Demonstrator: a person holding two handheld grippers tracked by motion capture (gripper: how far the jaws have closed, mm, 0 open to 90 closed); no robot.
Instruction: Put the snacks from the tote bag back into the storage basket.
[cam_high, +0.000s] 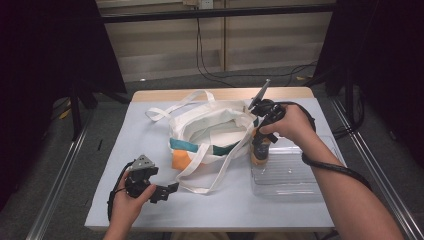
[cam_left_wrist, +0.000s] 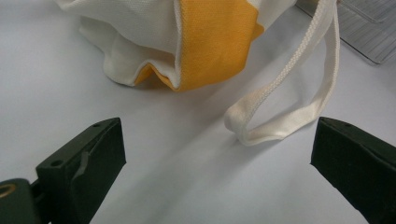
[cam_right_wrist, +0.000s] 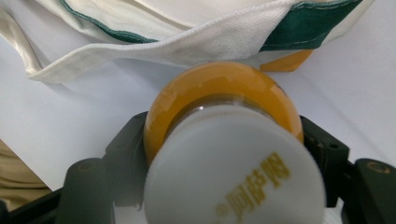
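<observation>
A white canvas tote bag (cam_high: 210, 131) with green and orange patches lies open in the middle of the table. My right gripper (cam_high: 261, 139) is shut on an orange juice bottle (cam_high: 259, 155), which stands upright at the left end of a clear plastic tray (cam_high: 295, 175). In the right gripper view the bottle's white cap (cam_right_wrist: 233, 177) with gold lettering sits between the black jaws, and the bag's green-edged rim (cam_right_wrist: 299, 32) lies just beyond. My left gripper (cam_high: 162, 181) is open low over the table's front left, with a bag strap loop (cam_left_wrist: 280, 116) and the orange patch (cam_left_wrist: 210, 42) ahead of it.
The bag's long handles (cam_high: 215, 175) trail over the grey table surface (cam_high: 150, 215) toward the front. A corner of the clear tray (cam_left_wrist: 369, 37) is at the upper right of the left gripper view. Dark frame posts and cables stand behind the table.
</observation>
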